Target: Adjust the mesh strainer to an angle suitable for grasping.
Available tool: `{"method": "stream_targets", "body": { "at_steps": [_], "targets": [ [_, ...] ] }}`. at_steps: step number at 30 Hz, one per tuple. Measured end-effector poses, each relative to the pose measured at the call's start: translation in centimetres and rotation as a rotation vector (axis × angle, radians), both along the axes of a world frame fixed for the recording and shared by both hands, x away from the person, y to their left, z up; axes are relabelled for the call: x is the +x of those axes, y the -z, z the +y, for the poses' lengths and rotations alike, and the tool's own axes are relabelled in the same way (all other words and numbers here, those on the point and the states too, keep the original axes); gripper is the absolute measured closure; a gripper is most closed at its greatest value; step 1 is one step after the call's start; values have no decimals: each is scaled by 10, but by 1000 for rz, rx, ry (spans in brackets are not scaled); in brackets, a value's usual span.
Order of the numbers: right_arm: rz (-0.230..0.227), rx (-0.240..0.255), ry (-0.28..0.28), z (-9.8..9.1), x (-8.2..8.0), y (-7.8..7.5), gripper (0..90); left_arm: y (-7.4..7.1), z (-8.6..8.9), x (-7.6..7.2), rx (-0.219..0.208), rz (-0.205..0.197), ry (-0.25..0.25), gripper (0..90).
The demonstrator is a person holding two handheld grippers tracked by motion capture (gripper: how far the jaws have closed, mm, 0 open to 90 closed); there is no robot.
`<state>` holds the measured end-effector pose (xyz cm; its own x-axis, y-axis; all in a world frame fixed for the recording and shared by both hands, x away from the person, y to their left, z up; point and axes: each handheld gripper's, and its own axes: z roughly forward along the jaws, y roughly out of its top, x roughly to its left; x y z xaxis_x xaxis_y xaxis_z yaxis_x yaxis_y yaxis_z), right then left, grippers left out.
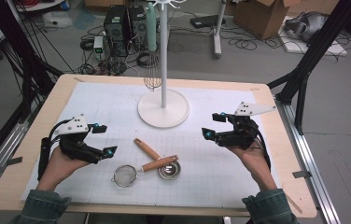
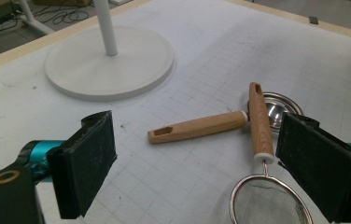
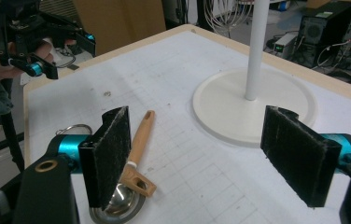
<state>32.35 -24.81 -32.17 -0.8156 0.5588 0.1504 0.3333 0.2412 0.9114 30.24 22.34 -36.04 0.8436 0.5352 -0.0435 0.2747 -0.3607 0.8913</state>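
Lying at the lower middle of the frame, the strainer (image 1: 126, 176) and the small ladle (image 1: 164, 167) cross wooden handles on the surface (image 1: 33, 186). The left tool (image 1: 104, 139) hovers wide open and empty left of them. The right tool (image 1: 212, 125), also empty, gapes at the right.

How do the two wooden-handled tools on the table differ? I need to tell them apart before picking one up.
The strainer has a round wire-mesh bowl, while the ladle has a solid shiny metal cup. The strainer's handle lies on top where the two cross, with the ladle's handle beneath it. The strainer's bowl lies nearer the left claw, the ladle's cup nearer the middle. Both have light wooden handles with a slot near the end.
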Motion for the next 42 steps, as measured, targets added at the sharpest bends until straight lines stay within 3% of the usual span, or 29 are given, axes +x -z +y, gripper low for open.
{"method": "stream_targets", "body": {
  "at_steps": [6,16,25,34,42],
  "targets": [
    [2,22,5,-8,0,8,237,0,-15,-2,17,-3,18,153],
    [-6,18,17,-19,-4,13,236,1,-32,0,43,9,49,181],
    [-3,12,28,-24,-7,19,236,3,-41,0,75,8,74,223],
    [-1,0,33,-24,-9,25,236,10,-49,0,80,19,106,249],
    [6,-10,33,-23,-9,31,236,18,-53,-2,110,31,139,329]
  ]
}}
